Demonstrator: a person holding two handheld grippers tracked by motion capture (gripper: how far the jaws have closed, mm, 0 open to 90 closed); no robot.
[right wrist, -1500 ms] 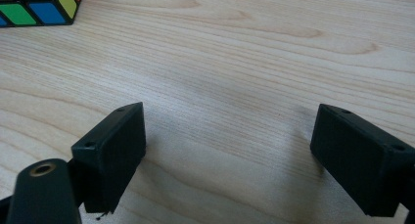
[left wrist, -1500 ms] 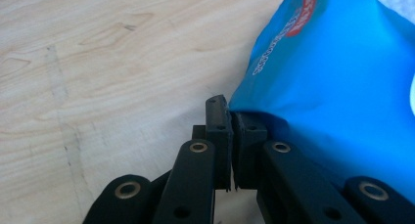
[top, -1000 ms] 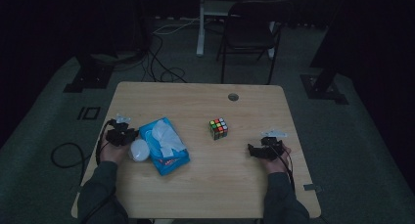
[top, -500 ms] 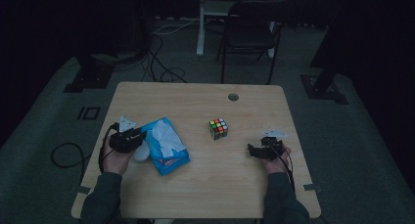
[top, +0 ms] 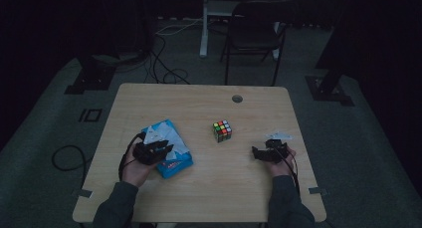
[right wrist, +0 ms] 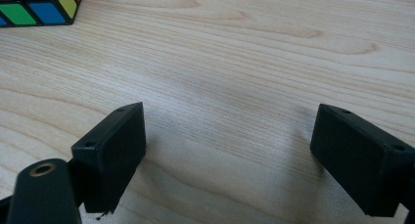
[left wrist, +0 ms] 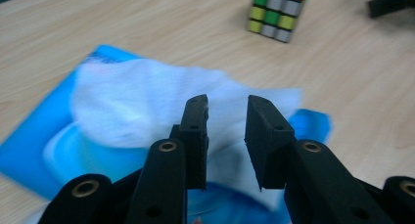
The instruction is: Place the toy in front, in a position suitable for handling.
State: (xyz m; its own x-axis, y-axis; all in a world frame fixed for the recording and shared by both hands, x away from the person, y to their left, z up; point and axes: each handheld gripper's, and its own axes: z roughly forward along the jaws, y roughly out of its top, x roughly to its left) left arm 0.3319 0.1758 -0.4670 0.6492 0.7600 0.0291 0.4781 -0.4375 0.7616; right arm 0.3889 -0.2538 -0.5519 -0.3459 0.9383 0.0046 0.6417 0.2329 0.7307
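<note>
The left gripper (left wrist: 226,119) hung over a blue wet-wipe pack (top: 166,147), its jaws parted by a narrow gap above the white wipe (left wrist: 147,101) sticking out of it, gripping nothing. The right gripper (right wrist: 227,150) sat low over the bare wooden table (top: 199,103), jaws spread wide and empty. A Rubik's cube (top: 222,131) stood between the two grippers, slightly farther up the table.

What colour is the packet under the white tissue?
Bright blue packet, clearest in the left gripper view.

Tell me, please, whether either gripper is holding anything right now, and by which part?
Nothing is held. The left gripper hovers open over the tissue on the blue pack; the right gripper is open over bare table.
</note>
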